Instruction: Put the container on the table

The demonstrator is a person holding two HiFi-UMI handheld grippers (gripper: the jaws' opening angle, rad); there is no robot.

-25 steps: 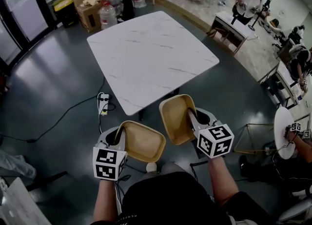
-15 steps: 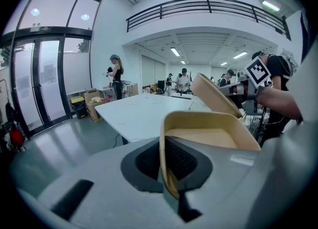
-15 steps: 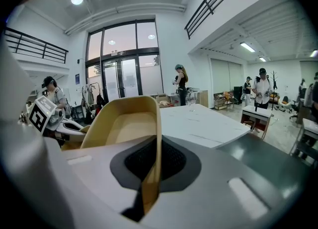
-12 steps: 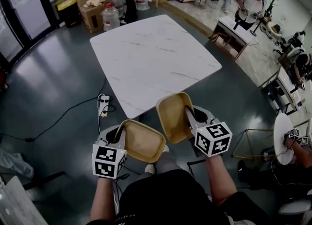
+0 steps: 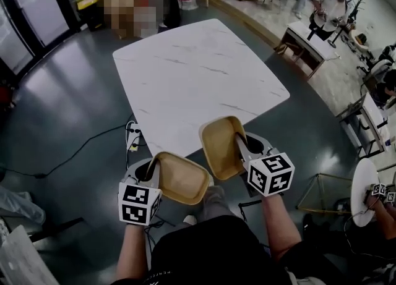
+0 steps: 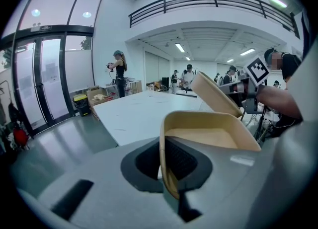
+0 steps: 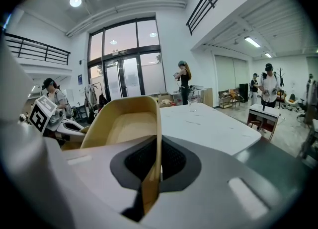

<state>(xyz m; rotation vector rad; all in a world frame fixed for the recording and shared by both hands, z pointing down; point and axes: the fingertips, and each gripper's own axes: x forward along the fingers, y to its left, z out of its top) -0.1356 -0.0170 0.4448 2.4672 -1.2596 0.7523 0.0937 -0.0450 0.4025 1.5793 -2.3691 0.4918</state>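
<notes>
I hold two tan, shallow containers. The left container (image 5: 180, 180) lies nearly flat, and my left gripper (image 5: 154, 170) is shut on its near rim. The right container (image 5: 221, 146) is tilted up on edge, and my right gripper (image 5: 240, 149) is shut on its rim. Both hang over the dark floor just short of the near corner of the white marble table (image 5: 192, 73). In the left gripper view the rim of the left container (image 6: 208, 134) sits between the jaws. The right gripper view shows the right container (image 7: 126, 123) clamped the same way, with the table (image 7: 208, 123) beyond.
A power strip (image 5: 132, 136) with a cable lies on the floor by the table's left side. Desks and several people stand at the back right. A small round white table (image 5: 365, 182) is at the right edge. A person (image 6: 119, 74) stands beyond the table's far end.
Both grippers and their containers have moved forward. The table's near corner now lies closer to them. The grips are unchanged.
</notes>
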